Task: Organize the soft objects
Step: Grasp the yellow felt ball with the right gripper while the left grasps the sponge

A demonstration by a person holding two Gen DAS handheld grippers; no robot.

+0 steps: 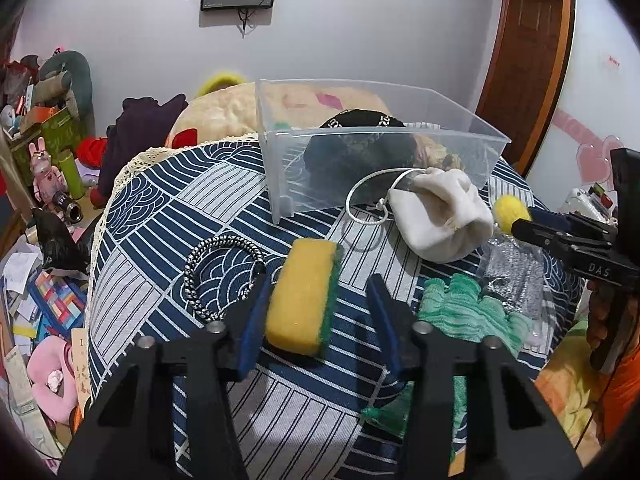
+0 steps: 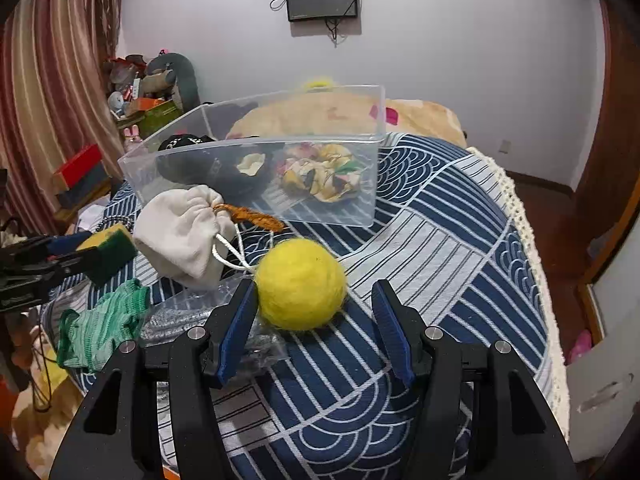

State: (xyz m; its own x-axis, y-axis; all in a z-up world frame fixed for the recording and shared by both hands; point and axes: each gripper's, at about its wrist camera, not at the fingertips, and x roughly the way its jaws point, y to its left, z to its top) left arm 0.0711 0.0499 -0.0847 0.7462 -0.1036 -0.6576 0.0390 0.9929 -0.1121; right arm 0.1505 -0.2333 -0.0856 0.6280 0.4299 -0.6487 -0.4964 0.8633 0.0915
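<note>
Sponge lies between the left gripper's spread jaws and the wool ball between the right gripper's spread jaws, bin at twelve o'clock; I judge the ball could roll away under a one-sided squeeze.

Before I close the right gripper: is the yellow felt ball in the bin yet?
Out. The yellow felt ball rests on the patterned cloth before the clear plastic bin.
</note>
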